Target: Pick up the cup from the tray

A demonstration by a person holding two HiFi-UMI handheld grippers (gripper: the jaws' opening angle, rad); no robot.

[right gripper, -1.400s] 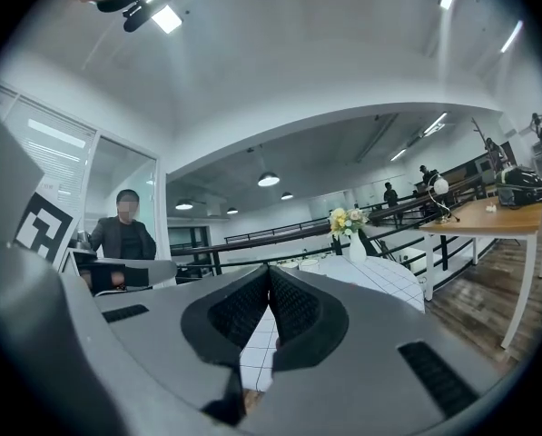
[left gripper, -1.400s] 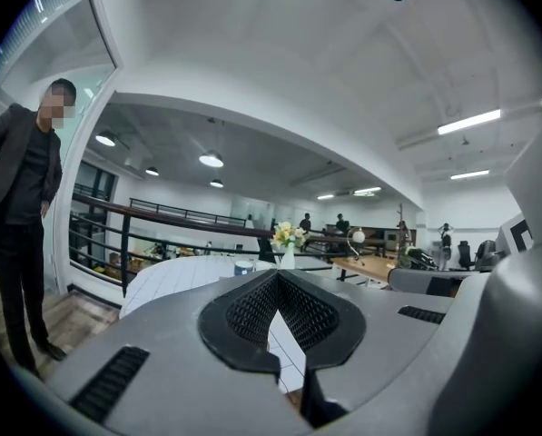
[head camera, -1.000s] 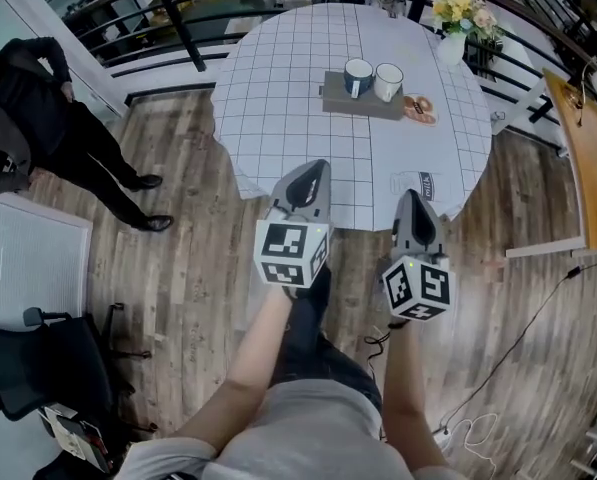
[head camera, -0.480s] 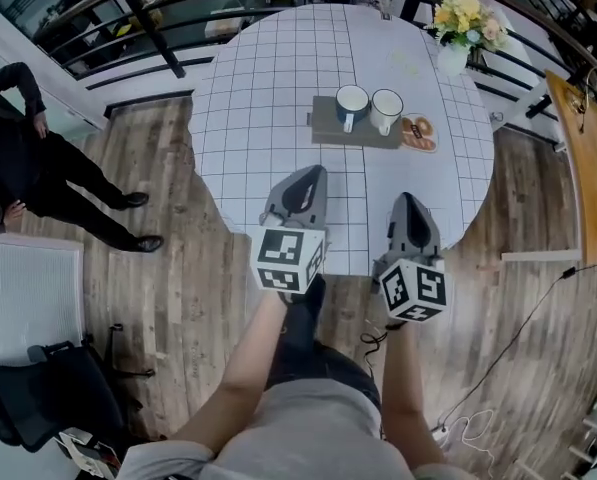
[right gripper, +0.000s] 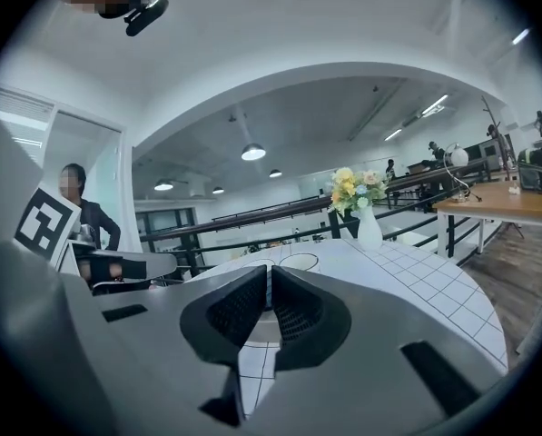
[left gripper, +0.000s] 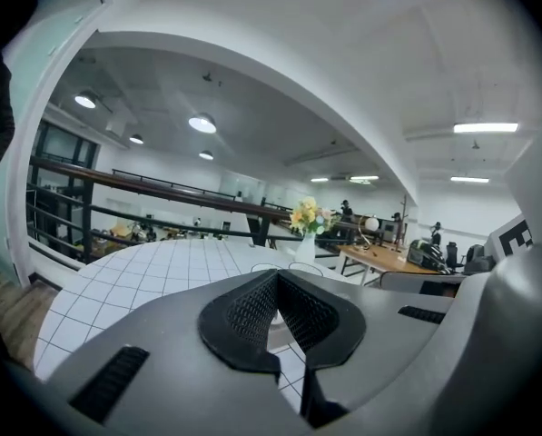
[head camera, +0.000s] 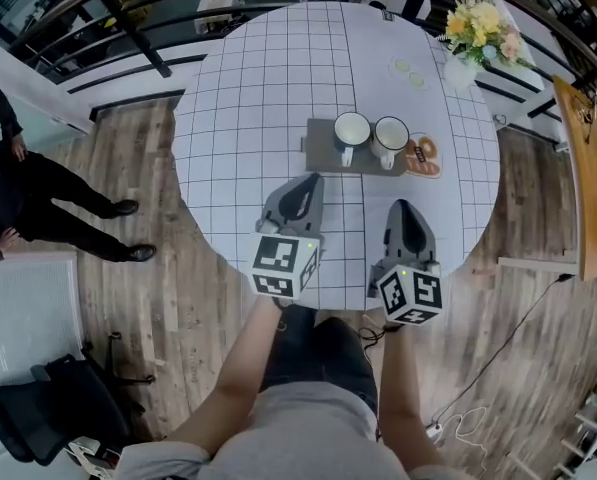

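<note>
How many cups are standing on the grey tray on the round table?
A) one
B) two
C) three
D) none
B: the head view shows a left cup and a right cup standing side by side on the tray, and no other cup is on it.

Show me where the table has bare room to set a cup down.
The table is bare across its left half, from the tray to the left rim, and behind the tray to the far rim. The right side is crowded: left cup and right cup on the tray, a snack plate beside it, a flower vase farther back.
</note>
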